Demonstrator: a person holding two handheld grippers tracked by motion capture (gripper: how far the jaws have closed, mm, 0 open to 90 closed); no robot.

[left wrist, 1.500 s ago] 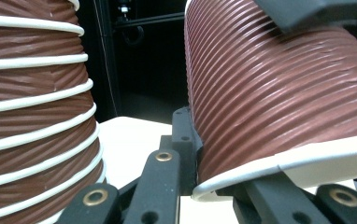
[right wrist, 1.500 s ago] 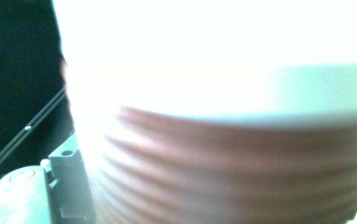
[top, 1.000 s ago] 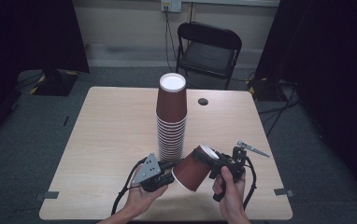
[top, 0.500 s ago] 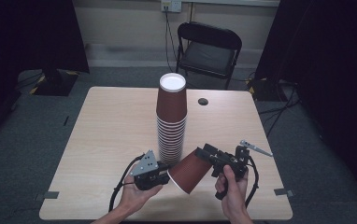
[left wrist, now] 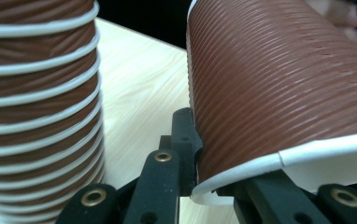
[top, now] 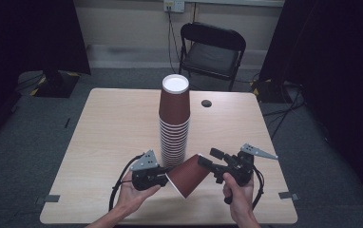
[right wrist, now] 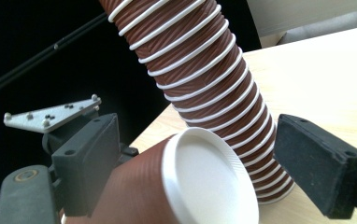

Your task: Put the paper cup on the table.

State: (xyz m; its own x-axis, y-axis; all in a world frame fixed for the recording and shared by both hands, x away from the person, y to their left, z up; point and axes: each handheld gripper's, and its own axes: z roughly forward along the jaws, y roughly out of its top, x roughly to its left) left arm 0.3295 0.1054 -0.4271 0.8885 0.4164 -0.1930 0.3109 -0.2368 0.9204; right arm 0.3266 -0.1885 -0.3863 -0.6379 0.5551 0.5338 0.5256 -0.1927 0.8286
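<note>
Ribbed brown cup (top: 187, 174), tilted

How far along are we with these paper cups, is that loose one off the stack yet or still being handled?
Done: one loose cup is off the tall stack and lies tilted, apart from it. In hand: the left gripper pinches its rim, while the right gripper sits with open jaws on either side of its white base. Left: the cup hasn't been set down anywhere on the table, and the stack still holds many cups.
</note>
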